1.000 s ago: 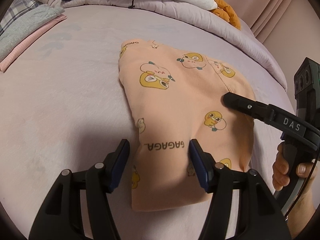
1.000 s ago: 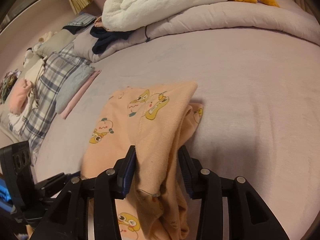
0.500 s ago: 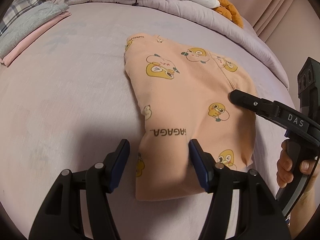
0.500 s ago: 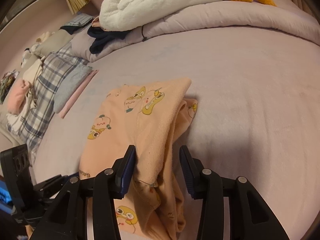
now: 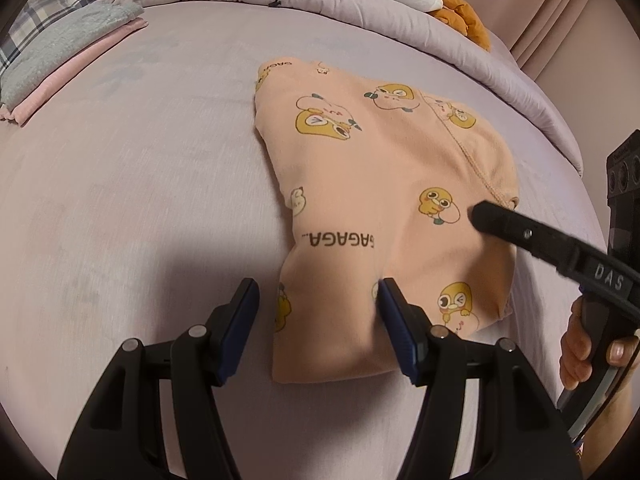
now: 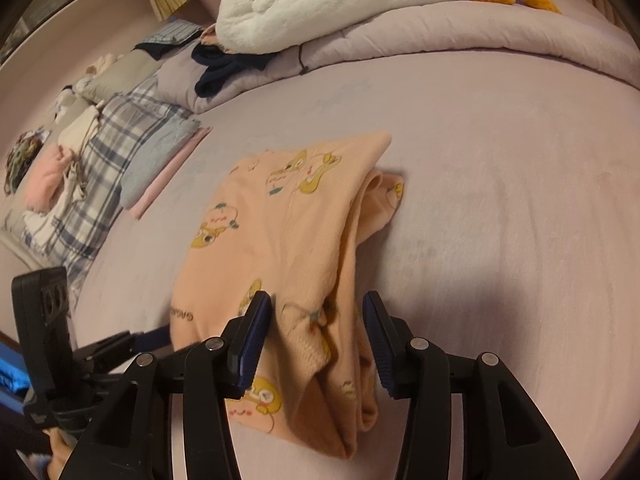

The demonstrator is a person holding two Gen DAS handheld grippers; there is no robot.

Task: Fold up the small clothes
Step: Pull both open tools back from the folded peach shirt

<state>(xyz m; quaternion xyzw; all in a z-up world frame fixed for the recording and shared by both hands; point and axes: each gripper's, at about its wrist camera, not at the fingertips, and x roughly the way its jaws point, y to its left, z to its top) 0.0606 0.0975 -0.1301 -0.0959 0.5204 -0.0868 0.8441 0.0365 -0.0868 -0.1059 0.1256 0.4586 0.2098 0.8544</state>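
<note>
My left gripper (image 5: 316,316) hangs over the near end of the peach printed garment (image 5: 384,208), its jaws standing apart and unmoving; the right-hand finger (image 5: 396,320) touches the cloth from above while the other sits over bare bedsheet (image 5: 132,200). Nothing is pinched between them.

My right gripper (image 6: 316,332) straddles the garment's raised right edge, where the layers bunch into a loose ridge. Its jaws are opening, with that ridge of cloth between them; the pads (image 6: 252,336) no longer press on it.

The garment lies folded near the middle of the bed, well clear of the rumpled duvet (image 6: 460,40) along the far edge. A stack of folded clothes (image 6: 160,164) rests toward the far left corner, beside a plaid pillow (image 6: 100,160). My right hand (image 5: 580,344) shows at the right edge of the left wrist view.
</note>
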